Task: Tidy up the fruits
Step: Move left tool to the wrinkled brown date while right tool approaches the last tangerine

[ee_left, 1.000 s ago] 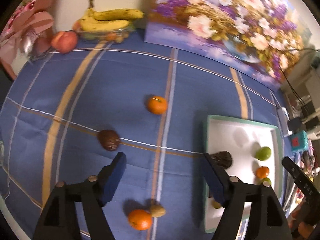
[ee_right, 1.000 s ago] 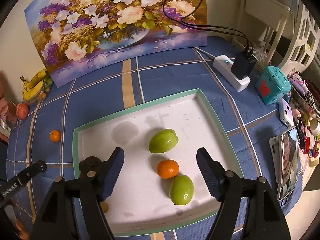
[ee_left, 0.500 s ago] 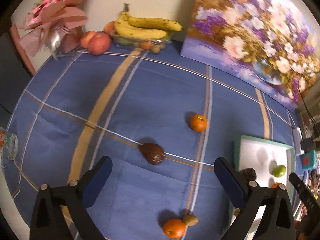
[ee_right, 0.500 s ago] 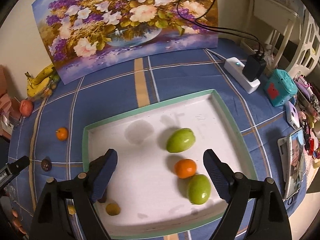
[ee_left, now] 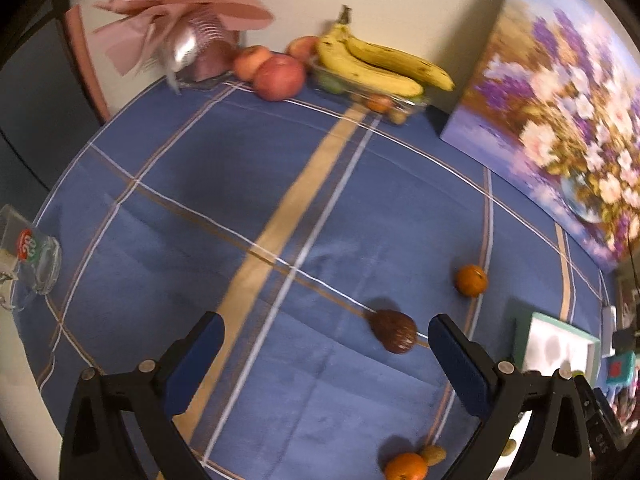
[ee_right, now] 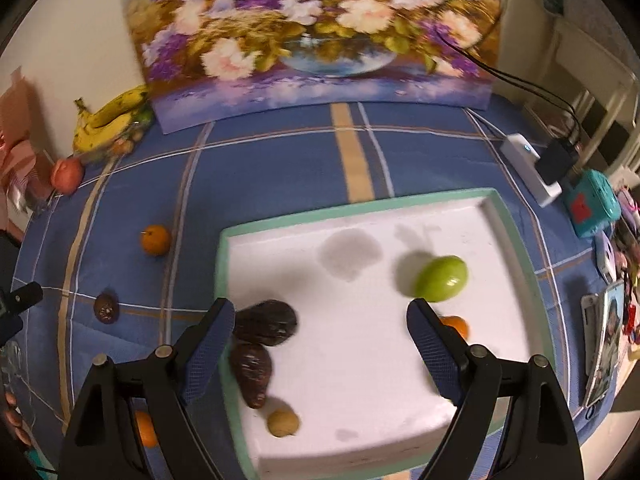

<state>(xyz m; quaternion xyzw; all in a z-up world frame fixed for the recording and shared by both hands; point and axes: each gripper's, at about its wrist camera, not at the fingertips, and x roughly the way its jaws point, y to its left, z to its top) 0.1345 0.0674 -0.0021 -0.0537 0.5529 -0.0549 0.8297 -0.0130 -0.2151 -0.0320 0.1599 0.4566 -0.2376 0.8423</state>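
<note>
Left gripper (ee_left: 326,344) open, empty, w/ brown fruit (ee_left: 393,336) just left of the tray (ee_left: 520,334). Right gripper (ee_right: 320,330) open over tray, nothing held.

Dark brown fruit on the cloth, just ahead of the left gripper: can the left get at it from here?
Probably yes. The left gripper is open and empty, and the dark brown fruit lies alone on the tablecloth near its right finger, nothing between them.

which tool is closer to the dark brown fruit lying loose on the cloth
Left. The left tool hangs open just short of the dark brown fruit, which sits beside its right finger. The right tool is open over the white tray, off to the fruit's right.
</note>
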